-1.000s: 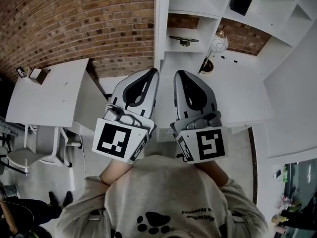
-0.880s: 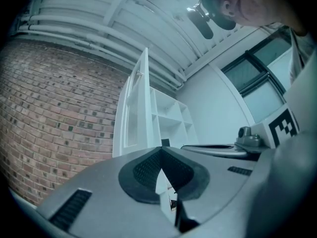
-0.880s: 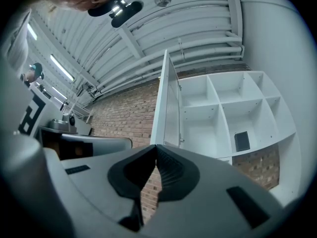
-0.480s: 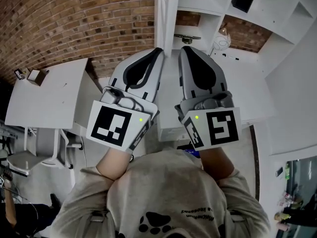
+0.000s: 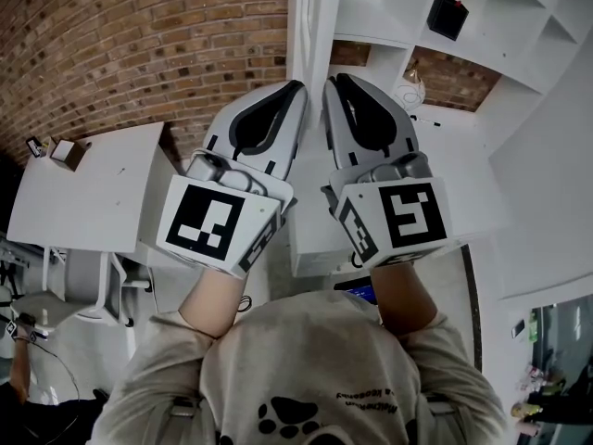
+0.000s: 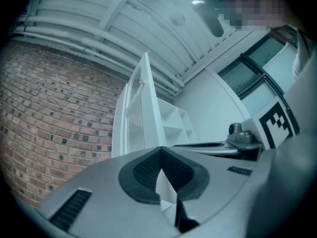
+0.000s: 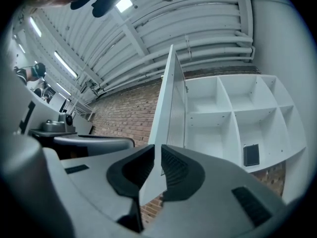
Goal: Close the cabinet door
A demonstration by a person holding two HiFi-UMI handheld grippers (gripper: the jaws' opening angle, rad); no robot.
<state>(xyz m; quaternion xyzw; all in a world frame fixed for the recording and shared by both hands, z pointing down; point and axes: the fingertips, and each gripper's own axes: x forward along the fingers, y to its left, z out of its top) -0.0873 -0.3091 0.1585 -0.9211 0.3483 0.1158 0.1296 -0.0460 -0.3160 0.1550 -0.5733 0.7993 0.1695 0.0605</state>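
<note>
Both tools have climbed beside the open cabinet door [image 5: 309, 26]: left gripper [image 5: 296, 88] pinched together, empty; right gripper [image 5: 331, 82] practically closed, empty. Pushing hasn't begun.

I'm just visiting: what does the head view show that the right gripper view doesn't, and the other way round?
Only the head view: the person's grey sweatshirt with a paw print, seen from above, and a white table off to the left.

Only the right gripper view: the ceiling pipes and a bright ceiling light overhead.

Both: the open cabinet door, seen nearly edge-on, the white shelf compartments beside it, a small black box in one compartment, and the brick wall.
</note>
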